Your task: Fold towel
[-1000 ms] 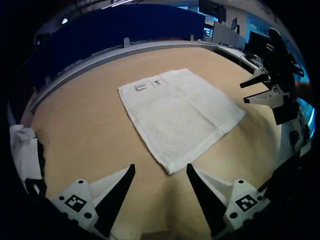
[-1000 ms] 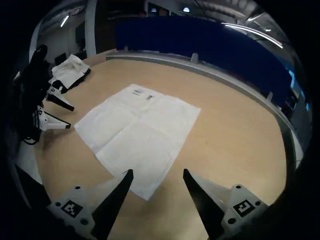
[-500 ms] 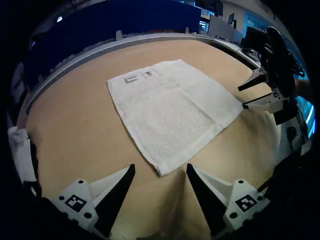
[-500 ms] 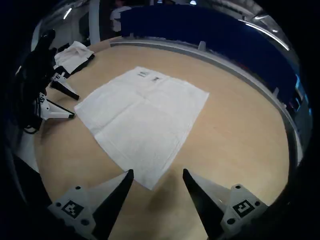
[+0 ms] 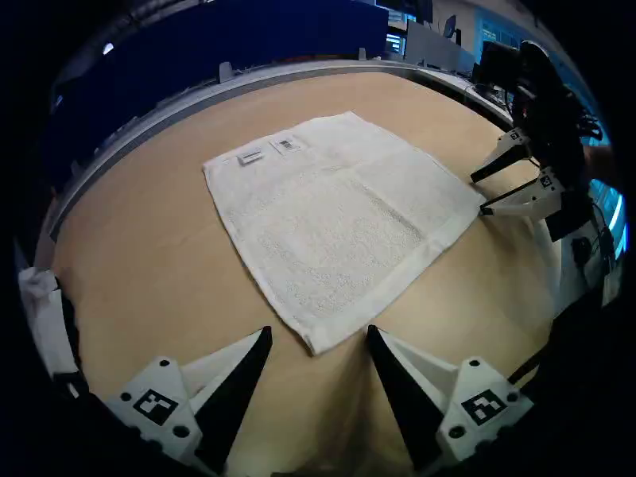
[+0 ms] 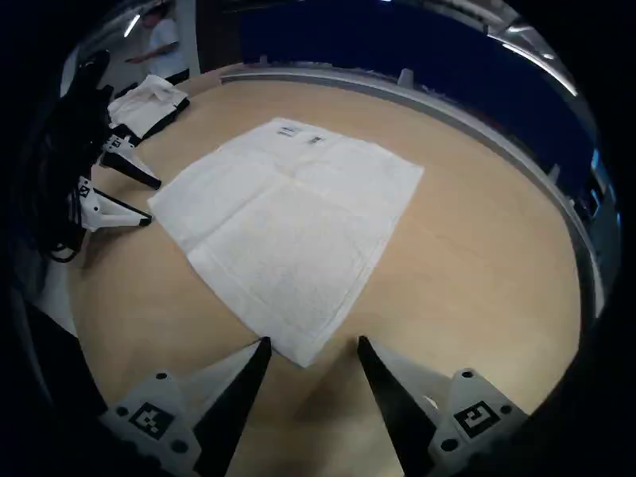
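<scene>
Here towel [image 5: 334, 215] corner between spread left gripper [image 5: 316, 334] fingers [image 5: 234, 381]; likewise right gripper [image 6: 312, 343].

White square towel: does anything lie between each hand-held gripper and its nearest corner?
Nothing visible does. The white square towel has one corner just before the open left hand-held gripper, another before the right hand-held gripper.
</scene>
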{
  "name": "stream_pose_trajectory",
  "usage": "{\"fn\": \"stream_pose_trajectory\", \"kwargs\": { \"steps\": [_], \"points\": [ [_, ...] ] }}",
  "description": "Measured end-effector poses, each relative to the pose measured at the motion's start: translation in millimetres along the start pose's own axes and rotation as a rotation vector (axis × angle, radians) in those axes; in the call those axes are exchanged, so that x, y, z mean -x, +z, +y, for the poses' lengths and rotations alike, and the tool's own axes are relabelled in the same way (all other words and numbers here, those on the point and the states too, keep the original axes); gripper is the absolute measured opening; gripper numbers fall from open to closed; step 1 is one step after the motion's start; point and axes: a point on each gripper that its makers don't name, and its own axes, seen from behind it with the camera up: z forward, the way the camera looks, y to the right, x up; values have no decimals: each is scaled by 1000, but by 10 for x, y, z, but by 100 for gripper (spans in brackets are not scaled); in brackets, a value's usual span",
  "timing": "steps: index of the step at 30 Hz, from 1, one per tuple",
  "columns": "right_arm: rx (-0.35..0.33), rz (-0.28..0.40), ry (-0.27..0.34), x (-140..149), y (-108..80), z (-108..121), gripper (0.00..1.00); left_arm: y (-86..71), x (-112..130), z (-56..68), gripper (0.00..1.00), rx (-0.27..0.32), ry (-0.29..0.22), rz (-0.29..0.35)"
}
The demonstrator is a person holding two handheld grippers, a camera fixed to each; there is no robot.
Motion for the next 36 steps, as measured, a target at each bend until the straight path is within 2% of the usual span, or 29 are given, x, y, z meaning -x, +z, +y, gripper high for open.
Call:
{"fn": "stream_pose_trajectory", "kwargs": {
  "steps": [7, 11, 15, 17, 19, 25, 29, 31, 33, 36],
  "points": [
    [-9, 3, 8, 15, 3, -17, 72, 9, 3, 46, 70, -6, -3, -2],
    [-11, 5, 9, 24, 3, -34, 64, 11, 5, 67, 65, -7, -4, -4],
    [-15, 2, 2, 36, 1, -58, 57, -1, 1, 63, 53, -10, -10, -10],
    [-17, 2, -4, 36, 3, -70, 53, -2, 0, 54, 51, -12, -16, -13],
    [-20, 1, -8, 34, 7, -84, 49, -3, 0, 41, 45, -16, -21, -15],
    [-24, -1, -5, 15, 11, -105, 30, -7, 6, 14, 28, -28, -39, -19],
    [-20, -4, 5, 2, 16, -94, 19, -12, 4, 35, 23, -28, -44, -19],
    [-20, -4, 8, -4, 19, -95, 17, -8, -5, 43, 21, -31, -42, -16],
    [-21, -4, 9, -10, 20, -98, 17, -2, -21, 46, 12, -38, -39, -11],
    [-20, 3, 10, -26, 12, -109, 16, -6, -66, 41, 6, -58, -32, 5]
  ]
}}
